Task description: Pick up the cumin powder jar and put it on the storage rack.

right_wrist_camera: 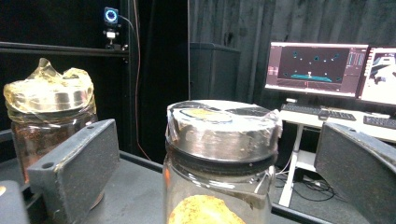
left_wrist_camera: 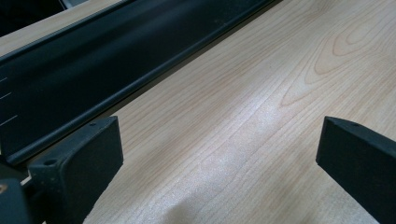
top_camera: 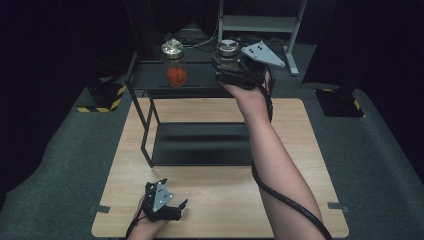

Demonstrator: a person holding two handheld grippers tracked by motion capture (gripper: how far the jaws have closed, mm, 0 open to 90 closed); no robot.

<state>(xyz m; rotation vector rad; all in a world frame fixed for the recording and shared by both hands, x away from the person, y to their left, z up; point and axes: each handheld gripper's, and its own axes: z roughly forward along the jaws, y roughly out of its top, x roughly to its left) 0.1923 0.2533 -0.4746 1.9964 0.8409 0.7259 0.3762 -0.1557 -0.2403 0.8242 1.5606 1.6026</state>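
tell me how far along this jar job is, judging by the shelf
Looks done: a jar with red contents stands on the black shelf's top tier. In hand: the right gripper is open with its jaws either side of a second jar, which also stands there. Left: unclear, perhaps releasing or lifting it. The left gripper is open over the table.

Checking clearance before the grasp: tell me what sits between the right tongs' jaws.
In the right gripper view, the silver-lidded jar stands between the open jaws of the right tongs, with gaps on both sides. The other jar stands outside them.
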